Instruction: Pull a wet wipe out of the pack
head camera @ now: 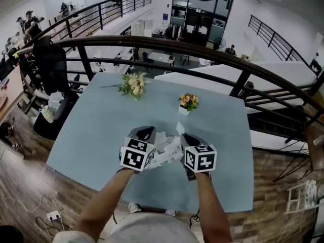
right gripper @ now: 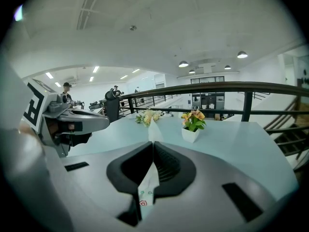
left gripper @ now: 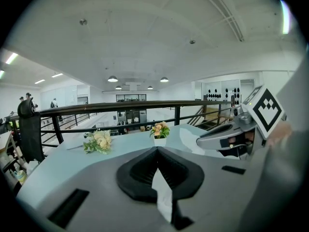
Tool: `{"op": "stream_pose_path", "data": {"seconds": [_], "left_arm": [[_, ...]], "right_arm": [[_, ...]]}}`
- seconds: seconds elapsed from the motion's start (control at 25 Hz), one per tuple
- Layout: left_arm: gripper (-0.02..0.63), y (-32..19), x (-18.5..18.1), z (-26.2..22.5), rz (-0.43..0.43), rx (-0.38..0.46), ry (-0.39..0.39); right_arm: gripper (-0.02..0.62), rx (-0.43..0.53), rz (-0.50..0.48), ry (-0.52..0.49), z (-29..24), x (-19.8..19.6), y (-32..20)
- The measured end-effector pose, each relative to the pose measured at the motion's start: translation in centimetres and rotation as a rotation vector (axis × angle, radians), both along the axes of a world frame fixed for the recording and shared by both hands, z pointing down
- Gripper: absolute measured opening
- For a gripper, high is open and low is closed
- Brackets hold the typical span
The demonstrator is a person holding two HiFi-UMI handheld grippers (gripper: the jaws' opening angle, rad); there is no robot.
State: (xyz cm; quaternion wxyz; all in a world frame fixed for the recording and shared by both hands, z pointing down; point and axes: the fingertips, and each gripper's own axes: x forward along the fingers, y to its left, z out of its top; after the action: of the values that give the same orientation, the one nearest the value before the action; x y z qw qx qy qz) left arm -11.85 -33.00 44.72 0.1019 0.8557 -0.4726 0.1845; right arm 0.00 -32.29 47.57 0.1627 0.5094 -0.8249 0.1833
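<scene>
Closest, at 6 o'clock in the head view, a crumpled white soft-plastic wipe pack (head camera: 167,153) is held in the air between two grey hand-held grippers, above the near part of a pale blue-grey table (head camera: 101,130). The left gripper (head camera: 150,134) is clamped on a plain white sheet (left gripper: 163,197), probably the wet wipe. The right gripper (head camera: 186,136) is clamped on printed white material (right gripper: 147,190), probably the pack's edge.

If the two are drawn apart sharply, the thin sheet could be torn or pulled from the pads. A second wipe could also be dragged out, or the unsupported pack dropped.

Small red and green print is seen in the right jaws, too small to be read, and no brand can be made out.

Farther off, a small white pot of orange flowers (head camera: 188,103) stands at 12 o'clock and a pale bouquet (head camera: 133,84) lies at 11 o'clock, with a dark metal railing (head camera: 202,52) beyond.
</scene>
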Motion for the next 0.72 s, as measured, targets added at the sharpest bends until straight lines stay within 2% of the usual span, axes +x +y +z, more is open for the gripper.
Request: {"op": "stream_pose_path", "data": {"seconds": [0.72], "left_arm": [[-0.006,0.3,3.1,-1.5,0.048,0.017,0.012]], "right_arm": [[0.012,0.105,0.113,-0.002,-3.8,5.4,0.9]]}}
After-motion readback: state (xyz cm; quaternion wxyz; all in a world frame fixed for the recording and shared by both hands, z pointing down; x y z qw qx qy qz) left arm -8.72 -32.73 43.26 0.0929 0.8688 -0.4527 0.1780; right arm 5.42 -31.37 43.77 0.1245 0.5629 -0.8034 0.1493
